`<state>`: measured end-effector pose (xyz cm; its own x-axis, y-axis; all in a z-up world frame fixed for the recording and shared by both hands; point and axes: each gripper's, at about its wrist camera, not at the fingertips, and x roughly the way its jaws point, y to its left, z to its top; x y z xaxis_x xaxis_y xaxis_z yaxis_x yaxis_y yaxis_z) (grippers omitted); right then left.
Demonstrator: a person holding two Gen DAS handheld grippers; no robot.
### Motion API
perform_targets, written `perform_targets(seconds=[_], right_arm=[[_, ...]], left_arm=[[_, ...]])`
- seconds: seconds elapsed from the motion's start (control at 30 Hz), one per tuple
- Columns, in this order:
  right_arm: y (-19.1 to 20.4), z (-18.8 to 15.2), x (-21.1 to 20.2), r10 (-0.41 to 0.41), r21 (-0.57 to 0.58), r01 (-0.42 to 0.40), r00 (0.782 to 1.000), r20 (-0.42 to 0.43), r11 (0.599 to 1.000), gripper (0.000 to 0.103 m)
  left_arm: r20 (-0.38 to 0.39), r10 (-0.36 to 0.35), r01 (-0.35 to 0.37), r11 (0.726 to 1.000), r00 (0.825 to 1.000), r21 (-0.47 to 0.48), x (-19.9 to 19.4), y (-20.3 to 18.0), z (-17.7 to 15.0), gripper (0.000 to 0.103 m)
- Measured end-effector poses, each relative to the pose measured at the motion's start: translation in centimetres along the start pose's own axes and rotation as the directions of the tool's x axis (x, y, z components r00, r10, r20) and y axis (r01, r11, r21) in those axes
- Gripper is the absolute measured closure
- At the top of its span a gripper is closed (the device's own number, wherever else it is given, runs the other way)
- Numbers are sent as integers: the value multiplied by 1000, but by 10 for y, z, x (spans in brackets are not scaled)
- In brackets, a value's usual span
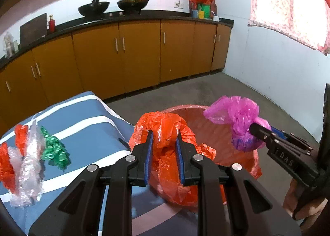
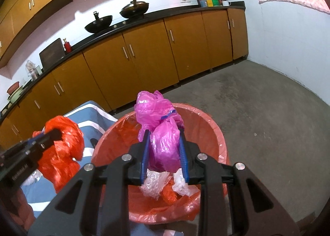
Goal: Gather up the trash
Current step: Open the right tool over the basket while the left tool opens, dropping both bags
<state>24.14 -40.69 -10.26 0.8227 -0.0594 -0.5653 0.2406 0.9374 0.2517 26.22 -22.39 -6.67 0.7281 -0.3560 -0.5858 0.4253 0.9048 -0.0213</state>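
Our left tool [image 1: 164, 147] is pinching a crumpled orange plastic bag [image 1: 165, 132] between its blue pads, the loose film trailing down below the jaws; it hangs just at the near rim of the lined bin [image 1: 208, 130], partly over the edge of the blue striped bench [image 1: 88, 130]. Our right tool [image 2: 164, 143] is pinching a bunched magenta plastic bag [image 2: 160, 130], and from its own camera the bundle sits over the open mouth of the bin, above the clear and orange wrappers [image 2: 163, 186] already lying inside. To do this step well, we judge that we should carry each bundle fully past the rim before we let the jaws spread, because light film tends to cling to the pads and drift sideways. The magenta bag looks ready to drop; the orange one needs to come further in over the opening, or its trailing tail may catch on the liner and slide down outside. We would lower both a little toward the contents, release, and give a small shake if the plastic sticks. We should also keep the two tools apart over the bin so they do not knock. On the bench, well to the left, more scraps wait: orange film [image 1: 20, 134], clear crinkled wrap [image 1: 28, 165] and a green foil piece [image 1: 54, 149].
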Motion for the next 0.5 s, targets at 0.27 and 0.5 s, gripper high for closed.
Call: perform_targets(seconds=[0.27, 0.5], right_arm=[[0, 3, 8, -4, 12, 4, 1000, 4, 1000, 72], [-6, 2, 9, -16, 14, 16, 1000, -5, 1000, 70]], left_arm=[[-18, -34, 34, 999, 999, -1, 17, -11, 1, 76], [-26, -47, 47, 999, 999, -7, 19, -12, -3, 57]])
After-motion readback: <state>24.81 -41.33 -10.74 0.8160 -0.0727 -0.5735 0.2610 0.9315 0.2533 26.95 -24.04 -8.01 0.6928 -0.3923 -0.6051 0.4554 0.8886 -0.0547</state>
